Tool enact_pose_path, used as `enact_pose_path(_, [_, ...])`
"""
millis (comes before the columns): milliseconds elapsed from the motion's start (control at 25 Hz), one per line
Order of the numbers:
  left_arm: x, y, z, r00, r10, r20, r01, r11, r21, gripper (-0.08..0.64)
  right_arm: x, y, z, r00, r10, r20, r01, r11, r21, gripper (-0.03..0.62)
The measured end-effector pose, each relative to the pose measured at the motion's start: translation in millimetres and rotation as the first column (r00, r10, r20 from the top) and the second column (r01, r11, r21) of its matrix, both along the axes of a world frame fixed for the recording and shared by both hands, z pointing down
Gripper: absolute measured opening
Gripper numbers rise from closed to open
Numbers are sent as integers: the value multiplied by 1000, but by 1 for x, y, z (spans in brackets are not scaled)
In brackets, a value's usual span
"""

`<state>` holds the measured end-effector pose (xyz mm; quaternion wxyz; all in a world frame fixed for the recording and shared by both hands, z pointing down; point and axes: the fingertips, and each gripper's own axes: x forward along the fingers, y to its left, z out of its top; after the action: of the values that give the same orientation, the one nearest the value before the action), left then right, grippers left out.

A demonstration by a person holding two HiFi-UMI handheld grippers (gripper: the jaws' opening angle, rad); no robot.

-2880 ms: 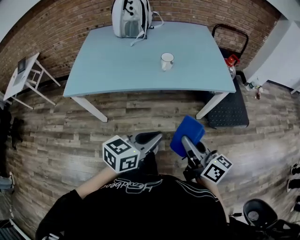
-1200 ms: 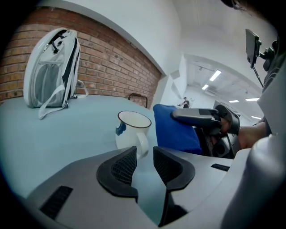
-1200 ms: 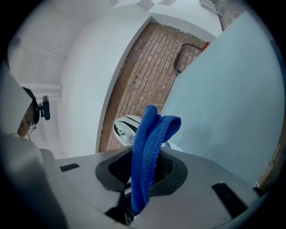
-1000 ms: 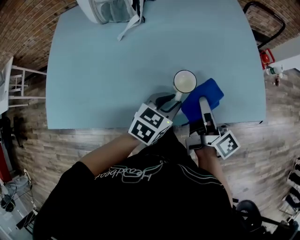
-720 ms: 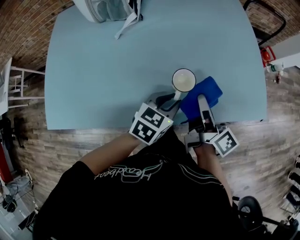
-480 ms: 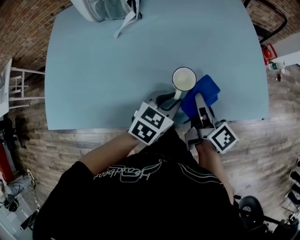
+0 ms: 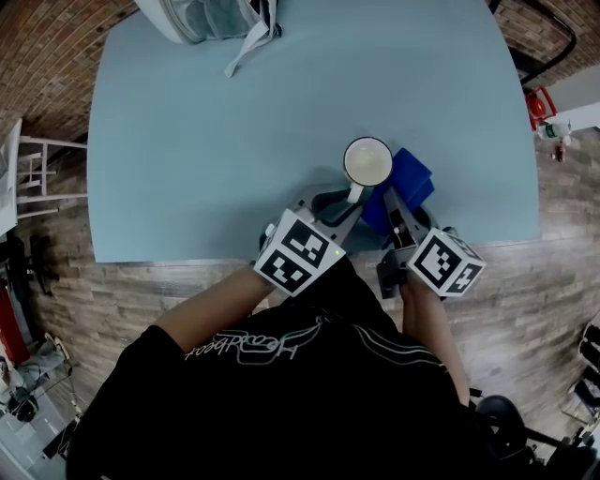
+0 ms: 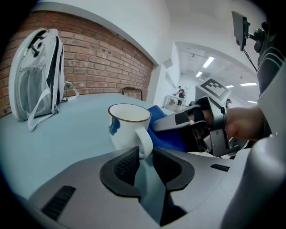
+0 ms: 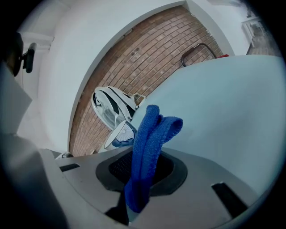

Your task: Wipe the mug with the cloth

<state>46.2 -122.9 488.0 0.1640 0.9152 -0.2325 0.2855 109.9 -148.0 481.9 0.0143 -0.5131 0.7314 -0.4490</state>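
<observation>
The mug (image 7: 367, 162) stands upright on the pale blue table (image 7: 206, 141), right of the frame's centre and near the table's lower edge in the head view. The left gripper (image 8: 144, 154) comes at it from below. In the left gripper view its jaws are drawn narrow and clamp the mug's handle (image 8: 145, 141) at their tips. From above, the gripper's body covers the lower part of that handle.

The right gripper (image 9: 143, 166) has its jaws closed on the blue cloth (image 9: 151, 134), which stands up out of them in a folded bunch. In the head view the cloth lies just right of the mug, touching or nearly touching its side, and the gripper hides the cloth's lower part. In the right gripper view the cloth blocks much of the mug behind it.

A white and grey backpack (image 7: 202, 14) sits at the table's top edge, upper left, well apart from the mug. A black chair (image 7: 520, 42) shows at the upper right corner and a white stand (image 7: 33, 164) at the left edge. Both are on the wood floor (image 7: 525, 309). A brick wall (image 8: 98, 62) runs behind the table.
</observation>
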Motion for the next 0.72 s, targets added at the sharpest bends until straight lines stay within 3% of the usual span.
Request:
enact_pose_path(240, [-2, 3, 2, 999, 14, 36, -15, 1000, 17, 94, 3, 0, -3, 998, -68, -15, 68, 998, -4, 65])
enact_pose_path(400, [-6, 2, 2, 999, 23, 46, -23, 1000, 17, 91, 9, -1, -18, 990, -132, -51, 134, 990, 40, 64])
enact_pose_path(720, [-22, -2, 0, 992, 52, 117, -59, 997, 59, 81, 16, -12, -56, 982, -189, -13, 188, 969, 157, 64])
